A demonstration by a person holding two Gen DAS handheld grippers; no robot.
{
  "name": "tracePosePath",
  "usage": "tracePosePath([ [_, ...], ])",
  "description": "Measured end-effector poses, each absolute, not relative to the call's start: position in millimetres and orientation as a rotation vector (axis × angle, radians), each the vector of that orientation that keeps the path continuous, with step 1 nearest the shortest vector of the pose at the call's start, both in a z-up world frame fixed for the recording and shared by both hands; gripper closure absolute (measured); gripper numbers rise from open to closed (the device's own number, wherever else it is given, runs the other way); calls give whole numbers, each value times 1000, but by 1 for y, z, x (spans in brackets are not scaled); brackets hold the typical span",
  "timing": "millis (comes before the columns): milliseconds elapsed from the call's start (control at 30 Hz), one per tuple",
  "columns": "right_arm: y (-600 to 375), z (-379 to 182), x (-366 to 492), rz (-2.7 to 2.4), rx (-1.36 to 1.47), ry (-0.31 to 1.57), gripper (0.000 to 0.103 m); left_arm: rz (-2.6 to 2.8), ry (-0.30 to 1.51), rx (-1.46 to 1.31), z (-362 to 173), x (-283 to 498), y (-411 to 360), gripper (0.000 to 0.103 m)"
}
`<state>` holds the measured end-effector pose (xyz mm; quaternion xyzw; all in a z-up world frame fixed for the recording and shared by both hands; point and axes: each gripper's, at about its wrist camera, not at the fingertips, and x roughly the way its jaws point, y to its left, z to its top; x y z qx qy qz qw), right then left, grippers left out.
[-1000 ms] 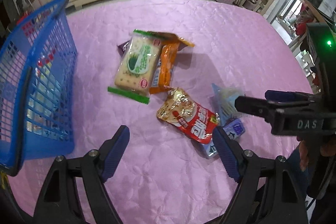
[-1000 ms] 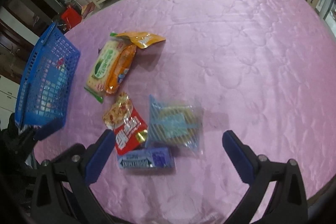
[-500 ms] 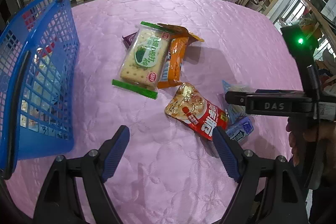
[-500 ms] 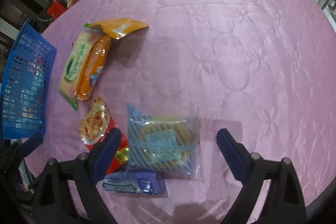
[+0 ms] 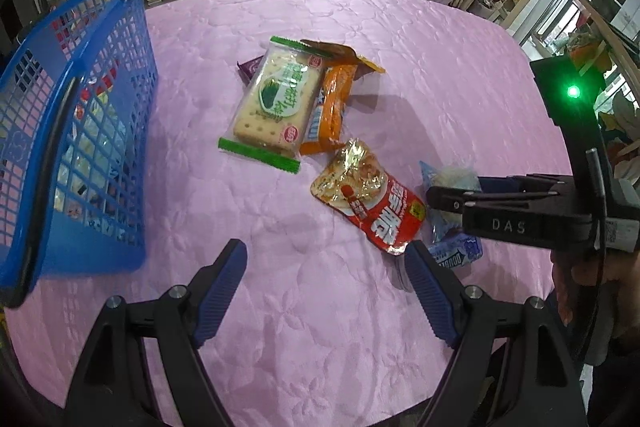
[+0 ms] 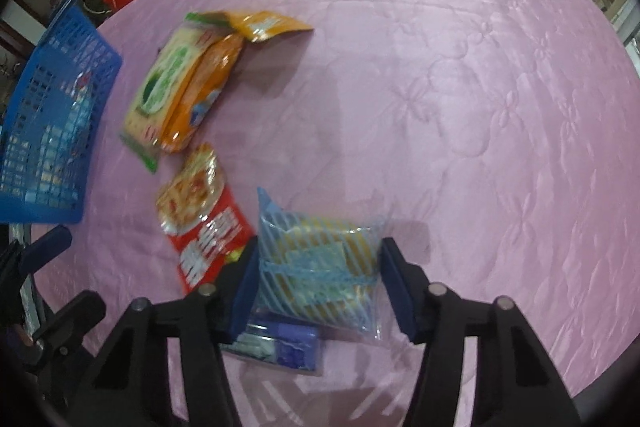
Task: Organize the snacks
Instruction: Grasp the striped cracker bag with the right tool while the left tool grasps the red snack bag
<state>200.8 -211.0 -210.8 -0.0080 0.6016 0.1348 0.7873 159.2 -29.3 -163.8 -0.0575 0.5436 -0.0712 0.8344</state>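
Left wrist view: a blue basket point(image 5: 76, 131) stood tilted at the left edge of the pink table point(image 5: 420, 39). The left gripper point(image 5: 324, 283) hovered empty, its jaws apart. Mid-table lay a cracker pack point(image 5: 276, 99), an orange pack point(image 5: 332, 107) and a red pouch point(image 5: 372, 203). At right, the right gripper point(image 6: 316, 275) was closing around a striped bag point(image 6: 320, 267), pads not yet pressing.

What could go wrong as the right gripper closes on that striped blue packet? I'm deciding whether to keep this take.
The right gripper is closing around the striped blue packet, whose soft film may crumple or slip. Its left finger crowds the red pouch, which might get nudged. The packet overlaps the purple-blue bar, so lifting could drag it.
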Motion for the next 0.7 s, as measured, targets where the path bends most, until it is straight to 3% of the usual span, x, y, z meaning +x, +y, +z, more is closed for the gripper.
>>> tracePosePath([
  [700, -271, -167, 190, 350, 57, 1183, 42, -56, 1230, -240, -168, 186, -79, 24],
])
